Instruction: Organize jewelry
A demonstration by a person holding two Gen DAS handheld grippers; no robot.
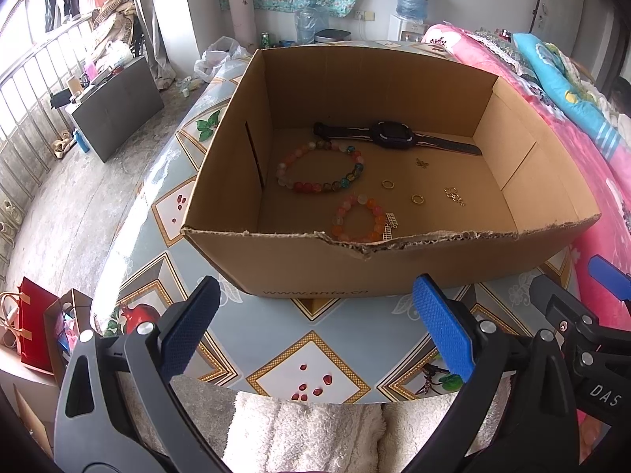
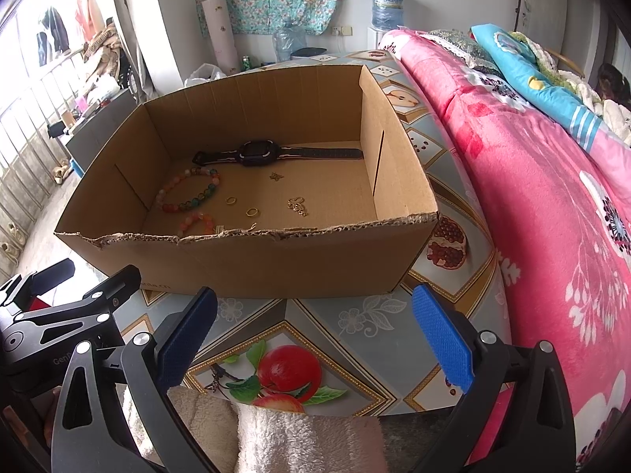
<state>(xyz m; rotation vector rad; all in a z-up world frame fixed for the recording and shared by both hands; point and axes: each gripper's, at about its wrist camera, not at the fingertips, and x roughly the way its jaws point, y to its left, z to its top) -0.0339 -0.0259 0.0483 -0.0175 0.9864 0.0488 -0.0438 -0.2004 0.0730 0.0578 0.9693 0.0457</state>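
An open cardboard box [image 1: 311, 264] [image 2: 276, 264] stands on the patterned table. Inside lie a black watch [image 1: 394, 136] [image 2: 258, 152] at the back, a large multicoloured bead bracelet [image 1: 320, 167] [image 2: 189, 193], a smaller orange-pink bead bracelet [image 1: 359, 218] [image 2: 197, 222], two gold rings [image 1: 388, 184] [image 1: 417, 198] [image 2: 231, 200] [image 2: 252, 211], a gold chain piece [image 1: 454, 195] [image 2: 297, 205] and a small gold charm [image 1: 422, 162] [image 2: 276, 175]. My left gripper [image 1: 315, 331] and right gripper [image 2: 315, 335] hang open in front of the box, empty.
The table [image 1: 315, 323] wears a fruit-print cloth. A pink flowered blanket [image 2: 552, 216] covers a bed on the right. A fluffy white sleeve [image 1: 307, 433] shows at the bottom. Red bags [image 1: 35, 323] stand on the floor at left, a grey cabinet [image 1: 118, 106] farther back.
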